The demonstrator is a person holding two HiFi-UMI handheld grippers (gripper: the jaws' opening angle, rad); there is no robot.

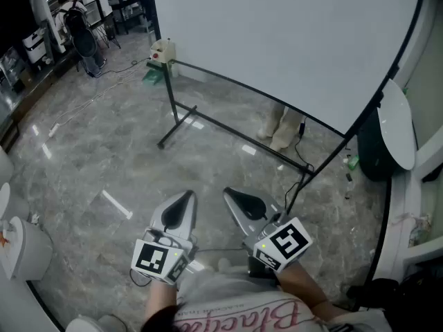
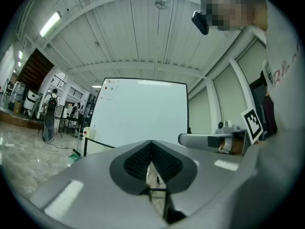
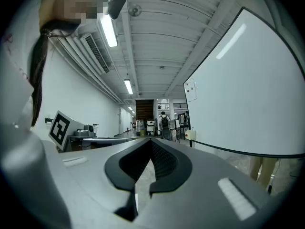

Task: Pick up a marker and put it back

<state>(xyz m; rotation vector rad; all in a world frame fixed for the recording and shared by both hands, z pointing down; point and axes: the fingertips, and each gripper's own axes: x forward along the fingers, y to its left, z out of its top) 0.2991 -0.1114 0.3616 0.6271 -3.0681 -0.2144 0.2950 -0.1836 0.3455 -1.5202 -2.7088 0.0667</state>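
**Q:** Fig. 1: how are the fingers standing?

**A:** I am holding my left gripper (image 1: pixel 187 196) and right gripper (image 1: pixel 228 194) low over the floor (image 1: pixel 104 151). Both pairs of fingers are pressing together on nothing.

**Q:** And the marker?

**A:** It is possibly sitting in the cream box (image 1: pixel 163 49) at the left end of the whiteboard (image 1: pixel 277 40); too small to confirm.

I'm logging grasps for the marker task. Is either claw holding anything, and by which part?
Nothing is held. The left claw and the right claw are both shut, with nothing between their jaws.
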